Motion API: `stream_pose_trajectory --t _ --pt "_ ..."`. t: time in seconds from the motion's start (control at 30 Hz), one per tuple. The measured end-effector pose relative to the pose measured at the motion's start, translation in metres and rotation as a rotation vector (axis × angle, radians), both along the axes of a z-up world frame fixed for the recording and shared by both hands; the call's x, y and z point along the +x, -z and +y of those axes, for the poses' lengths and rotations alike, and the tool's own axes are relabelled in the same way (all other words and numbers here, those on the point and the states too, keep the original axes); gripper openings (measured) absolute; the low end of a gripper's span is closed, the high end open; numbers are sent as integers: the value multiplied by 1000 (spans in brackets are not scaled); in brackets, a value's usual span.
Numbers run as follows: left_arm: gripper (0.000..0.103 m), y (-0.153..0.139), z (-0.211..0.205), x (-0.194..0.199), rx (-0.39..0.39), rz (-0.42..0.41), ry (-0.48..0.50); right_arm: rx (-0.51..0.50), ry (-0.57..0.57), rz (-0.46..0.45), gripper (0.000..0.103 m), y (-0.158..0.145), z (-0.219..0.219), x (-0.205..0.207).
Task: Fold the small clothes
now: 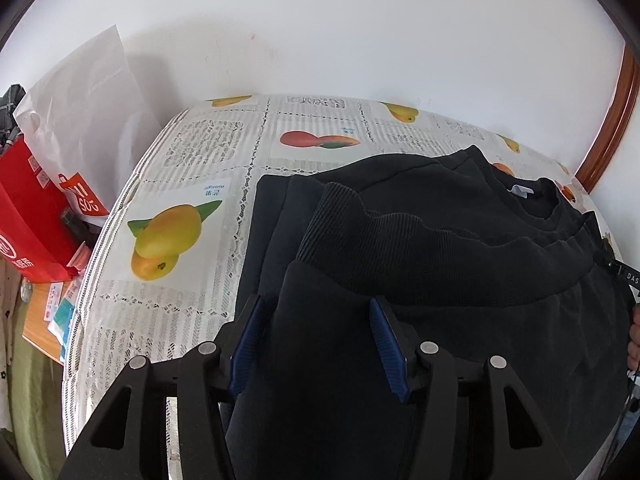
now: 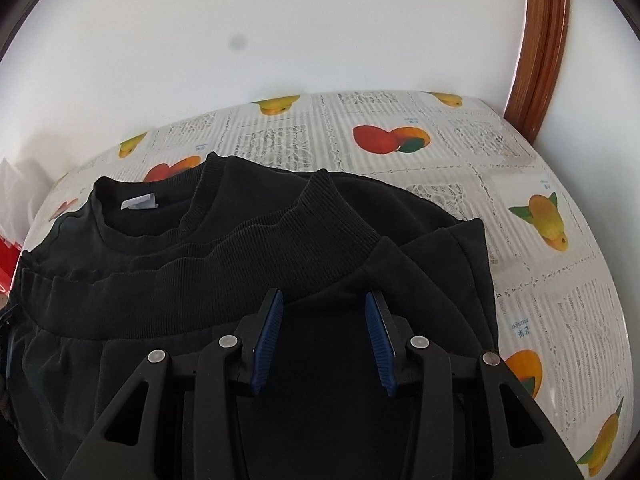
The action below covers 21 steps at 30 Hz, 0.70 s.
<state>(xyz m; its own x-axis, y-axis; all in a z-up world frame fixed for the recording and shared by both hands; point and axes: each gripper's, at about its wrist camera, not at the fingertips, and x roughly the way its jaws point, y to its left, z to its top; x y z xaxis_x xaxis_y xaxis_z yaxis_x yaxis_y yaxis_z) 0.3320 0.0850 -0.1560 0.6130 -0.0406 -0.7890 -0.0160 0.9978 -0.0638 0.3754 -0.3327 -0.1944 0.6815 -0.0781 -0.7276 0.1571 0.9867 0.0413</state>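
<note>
Here, a black sweatshirt (image 2: 240,264) spread over the fruit-print tablecloth (image 2: 540,300), ribbed hem folded up toward the collar (image 2: 132,224), white label (image 2: 138,202) showing inside the neck. Left gripper (image 1: 316,344) and right gripper (image 2: 324,340) both low over the near fold, blue pads (image 1: 248,344) spread wide, cloth lying between them but nothing pinched.

Best done by closing both on the doubled edge at matching spots, lifting level, laying it forward in one sweep, pressing out ripples along the rib.

Left of the table: a red box (image 1: 28,220) and a white bag (image 1: 84,112) on a lower surface, contents hidden from view.
</note>
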Motion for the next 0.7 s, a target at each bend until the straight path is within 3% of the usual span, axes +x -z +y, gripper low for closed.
stream_pose_trajectory --t 0.17,0.4,0.7 --pt "52 -6 3 -7 -1 10 -7 -43 14 -4 42 -6 8 -8" --pt "52 -23 24 -39 -7 -3 -29 -28 -19 -44 44 -26 35 -40" --pt "52 -29 70 -113 -53 1 -97 -19 -228 -53 46 -38 142 -72"
